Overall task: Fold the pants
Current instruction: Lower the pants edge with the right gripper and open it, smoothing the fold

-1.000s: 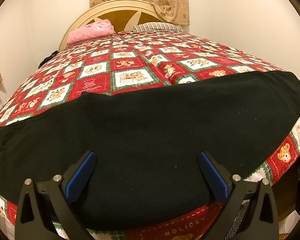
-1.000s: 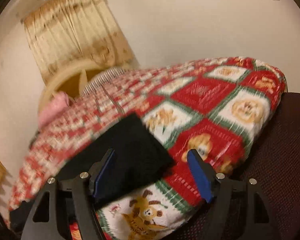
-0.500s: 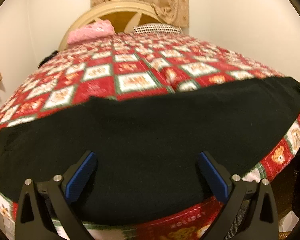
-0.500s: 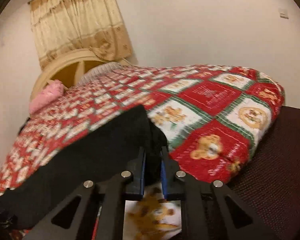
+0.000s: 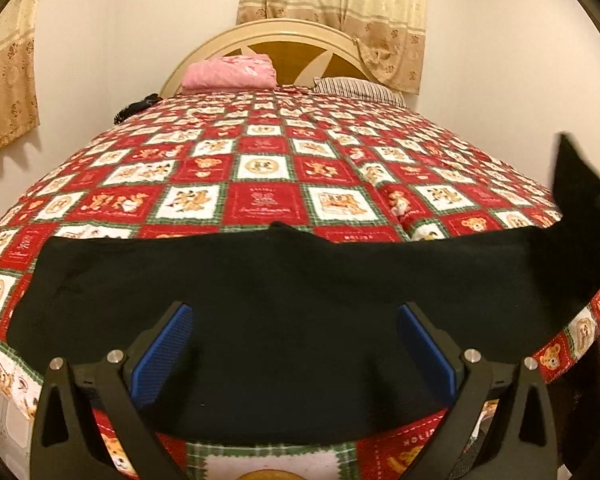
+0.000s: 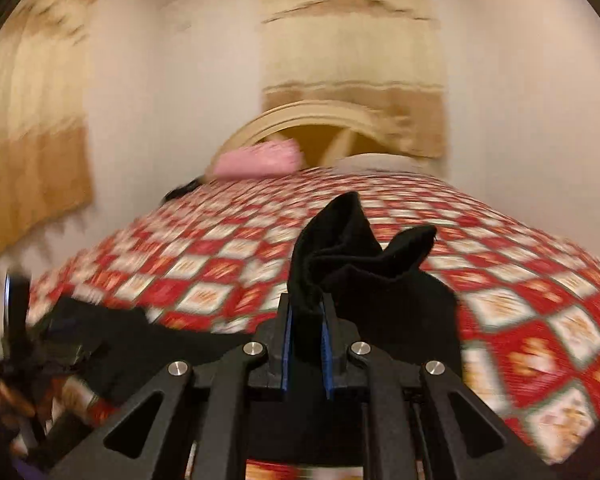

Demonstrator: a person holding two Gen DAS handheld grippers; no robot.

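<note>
Black pants (image 5: 284, 300) lie stretched across the near edge of the bed. My left gripper (image 5: 292, 344) is open, hovering over the pants' middle with its blue pads apart. The right end of the pants (image 5: 580, 192) is lifted off the bed. In the right wrist view, my right gripper (image 6: 306, 344) is shut on that end of the pants (image 6: 340, 256), holding it up above the bed. The rest of the pants (image 6: 112, 336) trail down to the left, where the left gripper tool (image 6: 16, 320) shows, blurred.
The bed has a red, white and green patchwork quilt (image 5: 260, 172). A pink folded cloth (image 5: 230, 72) and a striped pillow (image 5: 360, 88) lie by the headboard (image 5: 292, 40). A dark item (image 5: 136, 106) sits at the bed's far left edge.
My right gripper closed on the pants' right end and lifted it, swinging toward the bed's middle. The left gripper stayed open and rose slightly.
</note>
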